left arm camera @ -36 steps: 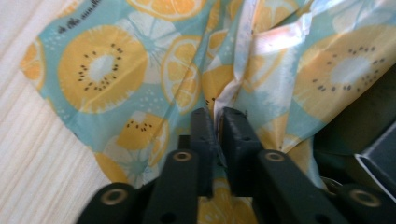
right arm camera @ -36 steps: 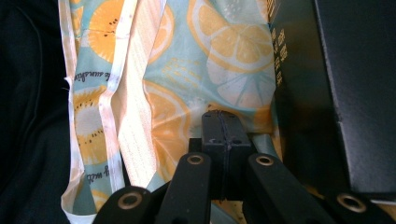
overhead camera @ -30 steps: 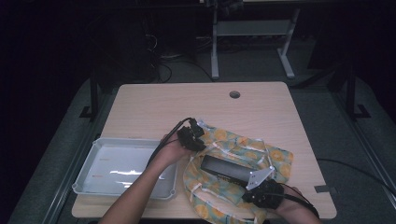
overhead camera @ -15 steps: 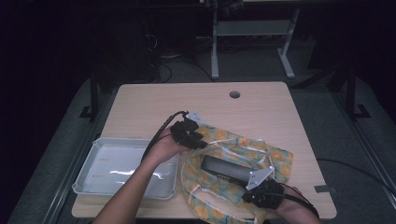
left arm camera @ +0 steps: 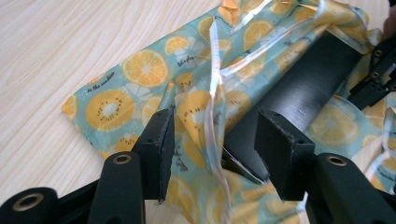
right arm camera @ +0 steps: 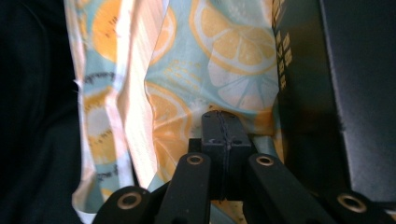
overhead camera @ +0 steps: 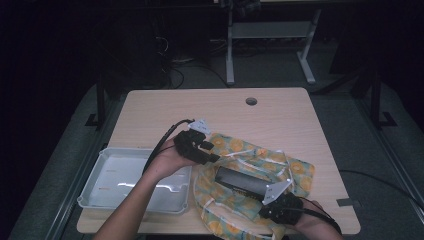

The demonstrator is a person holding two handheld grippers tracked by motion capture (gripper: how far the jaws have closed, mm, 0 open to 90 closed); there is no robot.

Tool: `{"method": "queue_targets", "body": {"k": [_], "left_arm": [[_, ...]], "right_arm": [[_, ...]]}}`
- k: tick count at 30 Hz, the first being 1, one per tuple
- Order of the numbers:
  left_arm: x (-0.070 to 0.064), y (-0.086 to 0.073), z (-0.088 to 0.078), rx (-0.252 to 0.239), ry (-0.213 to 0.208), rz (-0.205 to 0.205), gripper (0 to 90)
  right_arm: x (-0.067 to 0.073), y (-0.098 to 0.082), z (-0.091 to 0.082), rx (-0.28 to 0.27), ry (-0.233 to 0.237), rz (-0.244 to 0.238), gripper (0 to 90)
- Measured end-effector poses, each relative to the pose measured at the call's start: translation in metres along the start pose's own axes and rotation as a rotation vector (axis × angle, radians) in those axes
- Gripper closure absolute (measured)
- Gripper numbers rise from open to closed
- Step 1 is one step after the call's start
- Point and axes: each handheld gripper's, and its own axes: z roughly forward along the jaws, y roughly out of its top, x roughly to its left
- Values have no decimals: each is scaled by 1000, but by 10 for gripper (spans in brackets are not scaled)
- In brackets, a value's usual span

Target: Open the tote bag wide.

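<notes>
High view: white tray (overhead camera: 115,176) beside fruit-print bag (overhead camera: 295,170); left hand-held gripper (overhead camera: 212,152) released, right (overhead camera: 272,212) grasping bag

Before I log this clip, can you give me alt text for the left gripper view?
An open left gripper hovers over a citrus-print bag lying on a light wooden table, its jaws either side of the bag's clear plastic edge. A long black box lies in the bag.

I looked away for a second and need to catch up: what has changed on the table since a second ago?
The left gripper has lifted a little and drawn back toward the far left edge of the fruit-print bag; its jaws stand open over the bag's rim. The right gripper stays shut on the bag's near edge. The black box inside the bag and the white tray have not moved.
</notes>
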Motion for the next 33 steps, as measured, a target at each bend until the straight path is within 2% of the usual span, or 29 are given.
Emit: {"method": "queue_targets", "body": {"k": [3, 5, 6, 8, 10, 14, 21, 24, 25, 29, 33], "left_arm": [[-2, -5, -9, -9, 11, 17, 468], [-4, -10, -14, -14, 14, 7, 466], [-3, -12, -17, -10, 19, 17, 464], [-5, -17, -22, -12, 24, 11, 463], [-6, -22, -25, -16, 27, 2, 461], [-8, -33, -32, -16, 29, 1, 459], [-13, -57, -39, 11, 37, 13, 448], [-17, -69, -42, -2, 39, -1, 447], [-18, -73, -43, 10, 39, 10, 443], [-24, -87, -46, 3, 35, 3, 431], [-28, -99, -49, 12, 35, 17, 422]], "right_arm": [[0, 2, -11, -47, 22, 29, 847], [0, 3, -20, -78, 24, 33, 827], [1, 3, -25, -96, 28, 40, 816], [0, 2, -34, -137, 37, 67, 799], [-3, 2, -43, -157, 18, 65, 767], [-11, 1, -58, -196, -7, 96, 707], [-24, 4, -63, -205, -28, 108, 569], [-28, 7, -64, -204, -37, 106, 540], [-30, 8, -64, -206, -39, 107, 538], [-33, 14, -66, -215, -38, 97, 516], [-38, 21, -65, -217, -44, 80, 487]]}}
